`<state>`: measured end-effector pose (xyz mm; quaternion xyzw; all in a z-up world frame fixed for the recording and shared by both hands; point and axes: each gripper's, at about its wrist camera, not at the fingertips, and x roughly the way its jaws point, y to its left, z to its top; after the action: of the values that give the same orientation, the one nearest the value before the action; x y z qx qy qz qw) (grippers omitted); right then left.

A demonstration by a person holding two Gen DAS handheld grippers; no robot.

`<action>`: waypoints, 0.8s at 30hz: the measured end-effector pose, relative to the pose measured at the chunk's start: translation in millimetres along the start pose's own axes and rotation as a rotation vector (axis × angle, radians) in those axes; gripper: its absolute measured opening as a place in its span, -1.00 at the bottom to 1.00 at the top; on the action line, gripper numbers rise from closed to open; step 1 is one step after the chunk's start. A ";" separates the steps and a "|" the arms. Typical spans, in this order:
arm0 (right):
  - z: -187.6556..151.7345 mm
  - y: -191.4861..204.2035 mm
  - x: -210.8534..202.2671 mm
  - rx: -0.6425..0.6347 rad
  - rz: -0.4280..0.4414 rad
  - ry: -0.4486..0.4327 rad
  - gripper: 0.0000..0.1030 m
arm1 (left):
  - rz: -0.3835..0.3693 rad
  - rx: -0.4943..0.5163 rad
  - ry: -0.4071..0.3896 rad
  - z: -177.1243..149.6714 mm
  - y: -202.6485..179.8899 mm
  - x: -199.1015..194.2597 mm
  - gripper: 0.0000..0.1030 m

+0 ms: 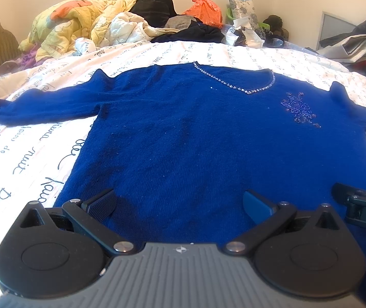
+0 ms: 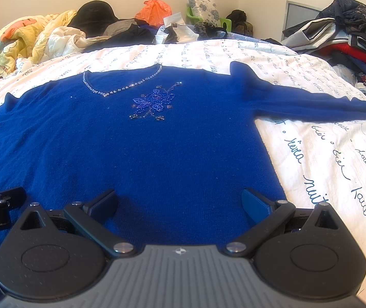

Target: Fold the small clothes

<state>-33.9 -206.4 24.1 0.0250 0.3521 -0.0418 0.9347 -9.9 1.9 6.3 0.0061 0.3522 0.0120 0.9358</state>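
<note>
Two grippers sit side by side at the bottom hem of a blue sweater (image 1: 208,141), which serves as the reference for every position below. The sweater lies flat, front up, on a white bedspread (image 1: 23,159) printed with dark handwriting. Both sleeves extend sideways from the body onto the bedspread. A line of clear stones (image 2: 121,89) follows the neckline, and a beaded flower (image 2: 154,101) sits just below that line, toward the sleeve on the right gripper's side. The left gripper (image 1: 180,202) hovers over the hem with its fingers spread wide apart and nothing between them. The right gripper (image 2: 180,202) is positioned the same way, fingers spread wide and holding nothing. Beyond the sweater's neckline, past the far edge of the bedspread, lie a yellow quilt (image 1: 62,25), an orange bag (image 1: 204,10) and dark clothing (image 1: 154,5).
</note>
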 end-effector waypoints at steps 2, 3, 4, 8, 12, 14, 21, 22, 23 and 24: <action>0.0 0.1 0.0 0.000 -0.001 0.000 1.00 | -0.001 -0.002 0.000 0.3 0.2 0.8 1.00; -0.1 0.1 0.0 0.000 -0.001 0.000 1.00 | -0.001 -0.002 0.000 0.5 -0.2 1.1 1.00; 0.0 -0.3 -0.2 0.000 -0.001 0.000 1.00 | 0.000 -0.002 -0.001 0.8 -0.1 1.4 1.00; -0.1 -0.3 -0.2 0.001 -0.001 -0.001 1.00 | -0.001 -0.003 -0.001 0.5 -0.3 1.3 1.00; -0.1 -0.4 -0.2 0.001 -0.001 -0.001 1.00 | 0.000 -0.003 -0.002 0.4 -0.6 1.4 1.00; -0.1 -0.3 -0.2 0.001 -0.002 -0.001 1.00 | -0.002 -0.003 -0.001 0.7 -0.4 1.8 1.00; 0.2 -0.9 -0.5 0.003 -0.003 -0.002 1.00 | -0.002 -0.003 -0.002 0.6 0.2 2.3 1.00; 0.3 -0.9 -0.5 0.003 -0.004 -0.001 1.00 | -0.001 -0.004 -0.002 0.9 -0.2 2.4 1.00; 0.1 -0.8 -0.4 0.003 -0.004 -0.002 1.00 | 0.000 -0.004 -0.002 0.5 -0.2 2.4 1.00; 0.1 -0.9 -0.4 0.003 -0.003 -0.002 1.00 | 0.001 -0.004 -0.003 0.6 -0.1 2.5 1.00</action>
<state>-34.2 -207.3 24.4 0.0259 0.3513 -0.0438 0.9349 -7.6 1.9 5.1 0.0041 0.3509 0.0130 0.9363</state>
